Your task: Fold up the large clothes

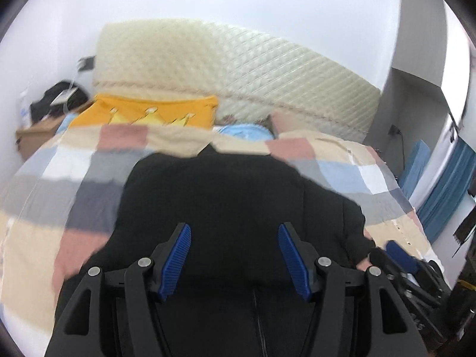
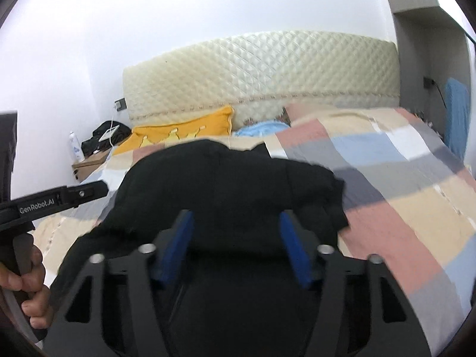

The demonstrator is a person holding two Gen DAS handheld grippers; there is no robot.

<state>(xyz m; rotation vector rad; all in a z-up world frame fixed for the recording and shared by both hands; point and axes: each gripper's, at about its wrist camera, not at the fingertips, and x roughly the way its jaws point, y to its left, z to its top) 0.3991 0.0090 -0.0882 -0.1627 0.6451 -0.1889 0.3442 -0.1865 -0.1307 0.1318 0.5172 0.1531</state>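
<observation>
We hold our left gripper (image 1: 235, 255) and right gripper (image 2: 236, 244) half-wide, gripping nothing, above the black garment (image 1: 214, 196) spread mid-bed (image 1: 372, 175) for folding.

left gripper (image 1: 235, 255): black linkage frame, silver pivot screws, ribbed blue pads (image 1: 178, 260). right gripper (image 2: 236, 247): same build, blurred. white "genrobot.ai" lettering on black side arm; bare hand (image 2: 28, 282) on grey handle.
</observation>
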